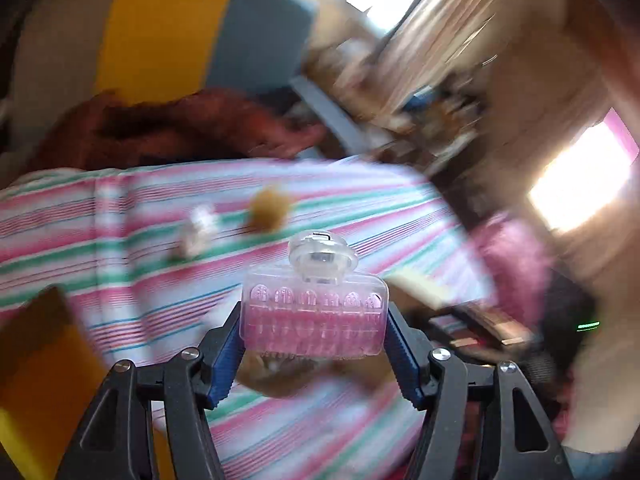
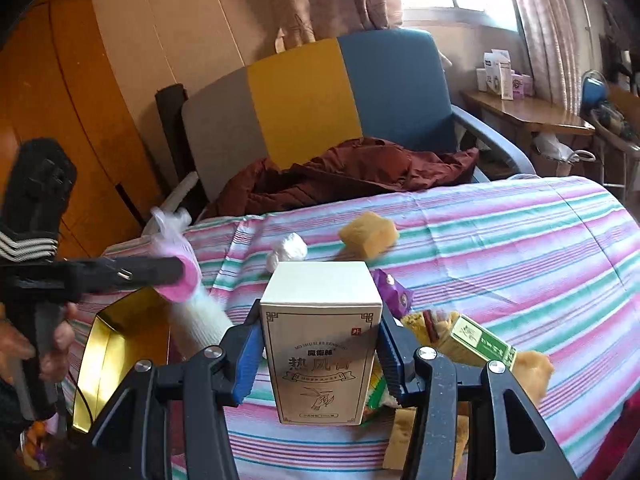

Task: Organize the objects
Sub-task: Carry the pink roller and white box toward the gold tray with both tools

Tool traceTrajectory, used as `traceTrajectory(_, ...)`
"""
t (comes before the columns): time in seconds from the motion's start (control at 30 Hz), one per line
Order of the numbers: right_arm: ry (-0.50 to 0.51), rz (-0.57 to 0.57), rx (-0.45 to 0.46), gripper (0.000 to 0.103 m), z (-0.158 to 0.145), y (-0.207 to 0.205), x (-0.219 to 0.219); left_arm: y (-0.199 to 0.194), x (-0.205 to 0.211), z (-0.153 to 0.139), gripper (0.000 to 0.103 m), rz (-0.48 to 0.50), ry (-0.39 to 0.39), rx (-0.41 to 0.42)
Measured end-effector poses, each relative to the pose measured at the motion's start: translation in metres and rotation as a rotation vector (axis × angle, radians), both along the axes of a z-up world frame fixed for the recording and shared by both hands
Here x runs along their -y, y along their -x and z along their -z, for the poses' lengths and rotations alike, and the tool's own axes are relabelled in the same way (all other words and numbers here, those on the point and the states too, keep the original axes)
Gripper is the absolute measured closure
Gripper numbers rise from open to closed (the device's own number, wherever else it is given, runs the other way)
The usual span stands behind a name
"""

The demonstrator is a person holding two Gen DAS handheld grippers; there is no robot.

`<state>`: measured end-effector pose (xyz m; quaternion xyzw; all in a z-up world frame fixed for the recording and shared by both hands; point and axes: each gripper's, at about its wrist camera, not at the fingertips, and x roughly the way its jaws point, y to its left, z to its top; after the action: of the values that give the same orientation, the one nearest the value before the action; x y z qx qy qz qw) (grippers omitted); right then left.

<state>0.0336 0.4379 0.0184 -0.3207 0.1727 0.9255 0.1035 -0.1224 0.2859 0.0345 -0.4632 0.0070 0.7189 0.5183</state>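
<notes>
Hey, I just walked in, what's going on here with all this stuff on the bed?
A person is tidying items off a striped bedspread with a handheld gripper in each hand. The left gripper is clamped on a clear plastic case of pink pieces, held up above the bed. The right gripper grips a cream carton with printed characters. An open gold-lined tin sits at the bed's left edge, while sponges, a snack packet and a green box lie loose nearby.

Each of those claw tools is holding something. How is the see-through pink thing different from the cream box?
The clear pink case in the left gripper is see-through plastic with a round knob on top; the cream box in the right gripper is opaque printed cardboard. The case lies wide between its pads; the box stands tall. Both are clamped by their sides above the striped sheet.
</notes>
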Motion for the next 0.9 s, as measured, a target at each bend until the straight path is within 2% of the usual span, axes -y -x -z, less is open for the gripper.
traceTrajectory(0.03,-0.012,0.001,-0.005,0.051,-0.001,-0.003,0.002,-0.001,0.0,-0.002,0.037,-0.007,0.035,-0.036)
traceTrajectory(0.07,-0.014,0.001,-0.001,0.051,-0.001,-0.004,0.002,0.001,-0.001,-0.001,0.038,-0.018,0.058,-0.023)
traceTrajectory(0.1,-0.01,-0.001,0.001,0.051,-0.001,-0.004,0.003,0.001,0.003,-0.003,0.038,-0.024,0.044,-0.013)
traceTrajectory(0.13,-0.01,-0.003,-0.003,0.051,-0.002,-0.006,0.003,-0.002,0.006,-0.008,0.037,-0.014,0.015,-0.035)
traceTrajectory(0.17,-0.013,-0.003,-0.008,0.051,-0.003,-0.007,0.004,-0.004,0.005,-0.008,0.037,-0.006,0.026,-0.063)
traceTrajectory(0.2,-0.013,-0.005,-0.01,0.051,-0.003,-0.008,0.006,0.0,0.001,0.0,0.037,-0.019,0.111,-0.066)
traceTrajectory(0.23,-0.01,-0.007,-0.006,0.051,-0.003,-0.007,0.007,0.001,0.003,0.003,0.038,-0.035,0.12,-0.033)
traceTrajectory(0.27,-0.008,-0.011,-0.006,0.051,-0.003,-0.007,0.008,-0.001,0.009,0.0,0.038,-0.029,0.065,0.006)
traceTrajectory(0.3,-0.011,-0.015,-0.013,0.051,-0.004,-0.008,0.011,-0.006,0.01,-0.003,0.037,-0.014,0.029,-0.015)
traceTrajectory(0.33,-0.014,-0.019,-0.02,0.051,-0.005,-0.01,0.013,-0.008,0.009,-0.004,0.037,-0.015,0.051,-0.059)
traceTrajectory(0.37,-0.015,-0.021,-0.02,0.051,-0.004,-0.011,0.015,-0.003,0.007,-0.002,0.038,-0.034,0.089,-0.048)
traceTrajectory(0.4,-0.014,-0.022,-0.014,0.051,-0.003,-0.01,0.017,0.002,0.011,-0.001,0.038,-0.061,0.079,0.007)
traceTrajectory(0.43,-0.013,-0.022,-0.011,0.051,-0.003,-0.01,0.017,-0.002,0.016,-0.01,0.038,-0.05,0.016,0.014)
traceTrajectory(0.47,-0.014,-0.023,-0.015,0.051,-0.003,-0.011,0.019,-0.009,0.017,-0.016,0.037,-0.028,-0.009,-0.038)
traceTrajectory(0.5,-0.017,-0.023,-0.017,0.051,-0.004,-0.012,0.02,-0.009,0.012,-0.016,0.037,-0.031,0.045,-0.09)
traceTrajectory(0.53,-0.02,-0.022,-0.012,0.051,-0.003,-0.011,0.021,-0.001,0.008,-0.009,0.038,-0.058,0.101,-0.061)
traceTrajectory(0.57,-0.018,-0.021,-0.006,0.051,-0.003,-0.011,0.021,0.004,0.013,-0.008,0.038,-0.08,0.079,0.001)
traceTrajectory(0.6,-0.016,-0.021,-0.008,0.051,-0.003,-0.011,0.021,-0.002,0.017,-0.017,0.038,-0.06,0.011,-0.006)
traceTrajectory(0.63,-0.02,-0.022,-0.017,0.051,-0.005,-0.013,0.022,-0.011,0.017,-0.026,0.037,-0.033,-0.011,-0.077)
traceTrajectory(0.67,-0.023,-0.022,-0.018,0.051,-0.005,-0.014,0.024,-0.01,0.014,-0.024,0.038,-0.036,0.03,-0.093)
traceTrajectory(0.7,-0.021,-0.021,-0.011,0.051,-0.004,-0.012,0.024,-0.002,0.014,-0.016,0.038,-0.062,0.075,-0.047)
traceTrajectory(0.73,-0.015,-0.021,-0.004,0.051,-0.004,-0.011,0.024,0.001,0.019,-0.015,0.038,-0.087,0.061,-0.023)
traceTrajectory(0.8,-0.02,-0.03,-0.02,0.051,-0.007,-0.014,0.028,-0.009,0.031,-0.027,0.037,-0.076,0.009,-0.067)
traceTrajectory(0.9,0.004,-0.056,-0.023,0.051,-0.008,-0.01,0.031,-0.011,0.056,-0.021,0.037,-0.14,0.018,-0.059)
